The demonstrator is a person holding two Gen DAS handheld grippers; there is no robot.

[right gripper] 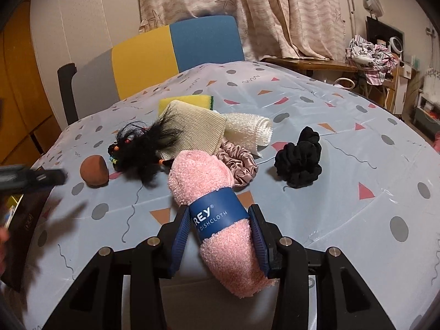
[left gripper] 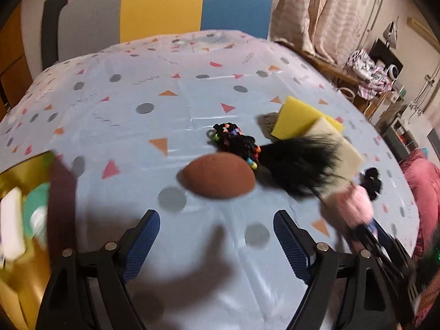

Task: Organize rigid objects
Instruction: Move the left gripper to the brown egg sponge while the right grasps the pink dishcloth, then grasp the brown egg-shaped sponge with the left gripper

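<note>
My left gripper (left gripper: pixel 217 222) is open and empty, just short of a brown egg-shaped sponge (left gripper: pixel 218 177) on the table; the sponge also shows in the right wrist view (right gripper: pixel 94 172). My right gripper (right gripper: pixel 220 220) is shut on a rolled pink dishcloth (right gripper: pixel 220 209) with a blue paper band, held above the table; it shows blurred in the left wrist view (left gripper: pixel 354 206). Behind the sponge lie a black beaded hair tie bundle (left gripper: pixel 233 140) and a black furry item (left gripper: pixel 299 165).
A yellow sponge (right gripper: pixel 187 101), a beige cloth (right gripper: pixel 195 132), a white rolled cloth (right gripper: pixel 247 132), a pink satin scrunchie (right gripper: pixel 239 165) and a black scrunchie (right gripper: pixel 299 162) lie on the patterned tablecloth (right gripper: pixel 343 206). A yellow box (left gripper: pixel 19 220) with items sits at the left. A chair (left gripper: pixel 165 13) stands behind.
</note>
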